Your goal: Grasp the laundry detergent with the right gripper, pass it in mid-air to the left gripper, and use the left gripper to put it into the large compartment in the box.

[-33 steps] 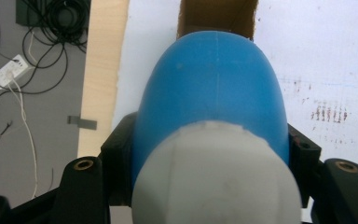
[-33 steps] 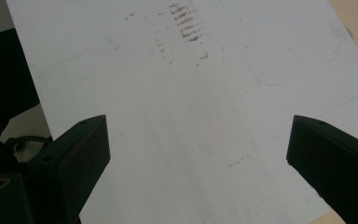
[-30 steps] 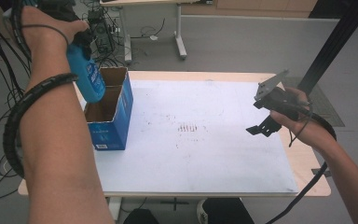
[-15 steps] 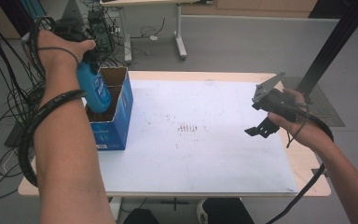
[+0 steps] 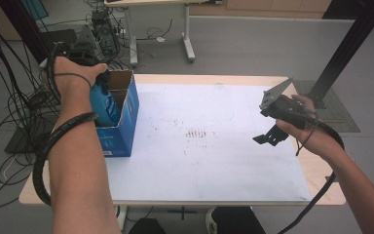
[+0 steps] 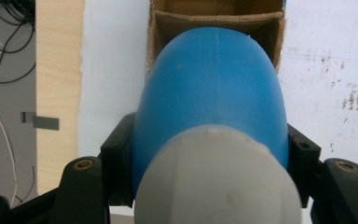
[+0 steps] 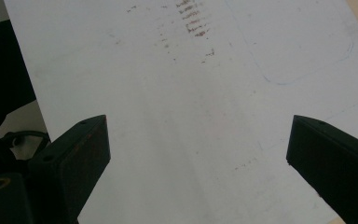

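1. A blue bottle [image 6: 209, 93] with a grey cap [image 6: 216, 179] is clamped between the jaws of the left gripper [image 5: 85, 61], cap toward the camera, its lower end pointed at the open top of the cardboard box [image 5: 121, 122].
2. In the high view the bottle [image 5: 104, 105] is seen partly inside the blue-sided box, which stands at the left edge of the white table sheet [image 5: 214, 156].
3. The step in hand is judged to be the lowering of the bottle into the box; it is best kept upright and centred between the flaps [image 6: 168, 28] so that no edge is caught, and released only once the bottom is felt.
4. Inside the box only brown cardboard walls are made out; whether anything else lies there cannot be told.
5. The right gripper [image 7: 196, 154] is held with jaws wide apart above the bare sheet, well away from the box, with nothing between them.
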`<act>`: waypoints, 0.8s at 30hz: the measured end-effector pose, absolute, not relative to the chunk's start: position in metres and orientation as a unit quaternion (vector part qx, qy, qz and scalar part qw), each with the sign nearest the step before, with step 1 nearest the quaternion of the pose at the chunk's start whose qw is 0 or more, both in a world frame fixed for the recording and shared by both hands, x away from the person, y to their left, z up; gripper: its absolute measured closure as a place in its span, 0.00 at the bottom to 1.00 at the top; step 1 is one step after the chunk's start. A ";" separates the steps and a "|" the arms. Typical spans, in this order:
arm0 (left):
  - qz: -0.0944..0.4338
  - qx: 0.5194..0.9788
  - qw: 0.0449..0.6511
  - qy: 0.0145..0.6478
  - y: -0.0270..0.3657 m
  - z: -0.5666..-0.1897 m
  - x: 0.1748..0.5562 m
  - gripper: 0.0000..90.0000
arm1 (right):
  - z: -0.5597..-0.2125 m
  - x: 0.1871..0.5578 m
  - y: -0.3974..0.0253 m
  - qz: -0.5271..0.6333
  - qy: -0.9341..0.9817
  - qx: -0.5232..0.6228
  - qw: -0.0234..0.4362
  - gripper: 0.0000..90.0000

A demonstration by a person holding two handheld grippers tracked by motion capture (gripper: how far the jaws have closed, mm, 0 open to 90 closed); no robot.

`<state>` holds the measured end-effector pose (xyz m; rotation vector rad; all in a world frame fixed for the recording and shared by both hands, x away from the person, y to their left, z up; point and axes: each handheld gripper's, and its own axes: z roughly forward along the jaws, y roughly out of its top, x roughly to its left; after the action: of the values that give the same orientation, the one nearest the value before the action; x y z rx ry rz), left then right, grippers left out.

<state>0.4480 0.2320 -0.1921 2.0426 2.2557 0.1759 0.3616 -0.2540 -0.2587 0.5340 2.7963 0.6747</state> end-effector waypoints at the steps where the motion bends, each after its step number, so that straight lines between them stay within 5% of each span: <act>1: 0.058 0.669 0.047 0.739 0.232 -0.196 0.448 0.42 | -0.259 0.362 -0.254 0.229 0.950 0.182 0.107 0.07; 24: 0.060 0.684 0.036 0.726 0.221 -0.254 0.454 0.42 | -0.263 0.364 -0.259 0.226 0.949 0.190 0.108 0.07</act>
<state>0.4540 0.2210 -0.2537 2.1028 2.2294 0.1842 0.3638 -0.2593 -0.2633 0.5604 2.7931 0.6645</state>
